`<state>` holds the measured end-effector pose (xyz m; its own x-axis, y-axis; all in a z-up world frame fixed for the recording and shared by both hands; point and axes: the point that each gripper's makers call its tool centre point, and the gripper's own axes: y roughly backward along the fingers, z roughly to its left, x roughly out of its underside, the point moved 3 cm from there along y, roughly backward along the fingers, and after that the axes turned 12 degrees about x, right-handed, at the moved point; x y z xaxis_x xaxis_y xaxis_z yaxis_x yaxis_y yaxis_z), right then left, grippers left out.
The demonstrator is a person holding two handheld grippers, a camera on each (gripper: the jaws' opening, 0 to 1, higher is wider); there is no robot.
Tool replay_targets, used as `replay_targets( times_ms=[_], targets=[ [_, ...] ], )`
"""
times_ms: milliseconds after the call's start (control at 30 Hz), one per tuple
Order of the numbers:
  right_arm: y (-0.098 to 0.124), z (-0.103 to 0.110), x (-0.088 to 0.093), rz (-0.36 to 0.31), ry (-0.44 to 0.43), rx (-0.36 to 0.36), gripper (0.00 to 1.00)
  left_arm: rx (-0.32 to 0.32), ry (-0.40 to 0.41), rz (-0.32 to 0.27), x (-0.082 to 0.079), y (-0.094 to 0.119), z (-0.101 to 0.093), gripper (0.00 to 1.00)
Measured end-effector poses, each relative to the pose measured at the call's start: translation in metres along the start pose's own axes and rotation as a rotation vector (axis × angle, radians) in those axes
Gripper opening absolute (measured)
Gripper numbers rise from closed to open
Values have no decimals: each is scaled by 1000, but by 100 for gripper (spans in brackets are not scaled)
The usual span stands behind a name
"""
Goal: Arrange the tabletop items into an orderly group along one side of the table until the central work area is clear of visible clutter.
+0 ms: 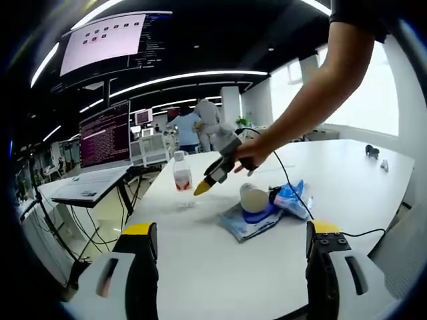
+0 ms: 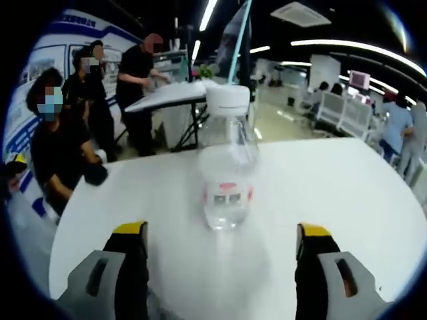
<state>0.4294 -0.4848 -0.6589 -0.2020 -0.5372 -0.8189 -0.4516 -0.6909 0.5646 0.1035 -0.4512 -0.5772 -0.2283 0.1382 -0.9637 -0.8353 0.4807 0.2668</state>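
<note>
The clear bottle (image 2: 228,170), upright near the table's (image 2: 347,200) far edge, is being approached by the wide-open right gripper (image 2: 220,267), jaws still to be closed around it, while the left gripper (image 1: 230,250) is held wide and empty.

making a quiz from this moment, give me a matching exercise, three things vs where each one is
Things:
1. clear plastic water bottle with white cap
2. beige rounded cup
3. right gripper

Places:
A. lying on the blue plastic packets
B. held in a person's hand, yellow tips near the bottle
C. upright on the white table, ahead of open jaws

Pairs: 1-C, 2-A, 3-B
</note>
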Motion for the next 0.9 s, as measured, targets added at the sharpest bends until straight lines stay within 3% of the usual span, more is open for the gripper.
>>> replay_targets(
  times_ms=[200,433,900],
  targets=[
    [20,-4,2,-7,-22,2,100,4,-5,-1,0,0,-1,93],
    [42,13,2,-26,-11,-22,100,4,-16,-1,0,-1,-2,92],
    [83,20,2,-65,-22,-8,100,12,-28,0,0,-1,-3,92]
  ],
)
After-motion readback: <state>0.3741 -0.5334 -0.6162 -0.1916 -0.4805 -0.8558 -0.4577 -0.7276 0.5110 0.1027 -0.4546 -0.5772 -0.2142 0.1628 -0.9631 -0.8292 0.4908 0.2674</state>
